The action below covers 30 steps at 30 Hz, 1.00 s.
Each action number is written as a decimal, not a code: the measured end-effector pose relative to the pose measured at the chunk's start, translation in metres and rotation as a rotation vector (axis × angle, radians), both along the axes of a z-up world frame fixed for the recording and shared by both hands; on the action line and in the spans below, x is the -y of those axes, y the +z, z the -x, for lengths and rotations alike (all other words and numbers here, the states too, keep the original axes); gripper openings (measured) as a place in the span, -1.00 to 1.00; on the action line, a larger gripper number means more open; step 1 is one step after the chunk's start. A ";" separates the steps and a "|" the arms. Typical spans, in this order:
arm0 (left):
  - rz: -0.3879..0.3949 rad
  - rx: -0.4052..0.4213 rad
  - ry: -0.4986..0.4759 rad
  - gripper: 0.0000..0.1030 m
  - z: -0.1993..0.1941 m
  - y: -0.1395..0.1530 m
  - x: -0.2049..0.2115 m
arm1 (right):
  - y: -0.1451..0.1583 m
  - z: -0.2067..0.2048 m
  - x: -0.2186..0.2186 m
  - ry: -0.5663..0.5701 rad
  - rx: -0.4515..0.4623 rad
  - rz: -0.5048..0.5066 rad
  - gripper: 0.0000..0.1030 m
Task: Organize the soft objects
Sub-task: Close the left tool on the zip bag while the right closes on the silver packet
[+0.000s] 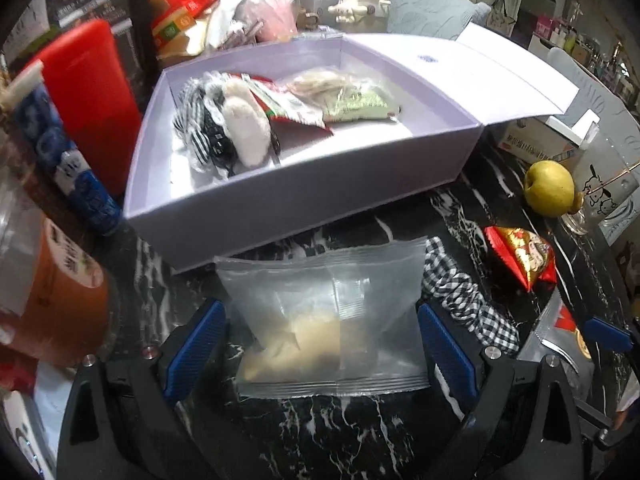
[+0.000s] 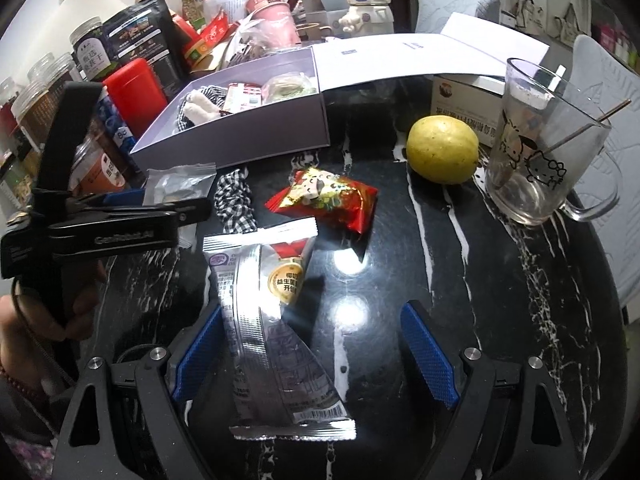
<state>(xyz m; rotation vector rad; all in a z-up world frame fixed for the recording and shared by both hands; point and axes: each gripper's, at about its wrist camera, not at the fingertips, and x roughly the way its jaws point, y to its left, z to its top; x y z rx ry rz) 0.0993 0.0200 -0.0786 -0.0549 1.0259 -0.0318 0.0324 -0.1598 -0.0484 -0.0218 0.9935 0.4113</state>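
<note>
My left gripper (image 1: 322, 350) is open, its blue pads on either side of a clear plastic packet (image 1: 320, 320) with a beige pastry inside, lying on the black marble table. The lavender box (image 1: 304, 196) stands just beyond, holding a checked scrunchie, a white plush, and snack packets. My right gripper (image 2: 314, 354) is open around a silver snack pouch (image 2: 276, 332) lying on the table. A black-and-white checked scrunchie (image 2: 234, 200) and a red snack packet (image 2: 328, 198) lie between the pouch and the box (image 2: 240, 140). The left gripper (image 2: 120, 220) shows at the left of the right wrist view.
A yellow-green apple (image 2: 442, 148) and a glass mug (image 2: 544, 148) stand on the right. The box lid (image 2: 420, 56) lies open behind. Jars, a red case (image 1: 92, 100) and packets crowd the left and back edges.
</note>
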 end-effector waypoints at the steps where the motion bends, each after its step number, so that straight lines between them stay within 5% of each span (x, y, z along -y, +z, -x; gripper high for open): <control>1: 0.007 -0.006 -0.002 0.91 0.000 -0.002 0.000 | 0.000 0.000 0.000 0.003 0.000 0.000 0.72; 3: 0.002 0.010 -0.008 0.90 0.001 -0.003 0.000 | 0.000 0.001 -0.002 0.010 0.000 -0.001 0.72; 5: 0.020 0.051 -0.023 0.57 0.006 0.002 0.000 | 0.000 0.002 -0.004 0.017 -0.002 -0.005 0.72; 6: 0.020 0.057 -0.029 0.57 0.008 0.004 0.000 | -0.001 0.002 -0.004 0.019 -0.006 -0.006 0.70; 9: -0.012 0.064 -0.049 0.40 0.011 0.004 0.003 | -0.005 0.003 -0.006 0.032 -0.025 -0.015 0.50; 15: 0.000 0.062 -0.073 0.37 0.029 0.012 0.005 | -0.009 0.007 -0.003 0.034 -0.043 -0.056 -0.24; 19: 0.080 0.040 -0.098 0.37 0.050 0.023 0.008 | -0.007 0.013 0.001 0.011 -0.018 -0.044 -0.29; 30: 0.031 0.010 -0.186 0.37 0.108 0.028 0.033 | -0.005 0.043 0.017 -0.011 -0.017 -0.020 -0.29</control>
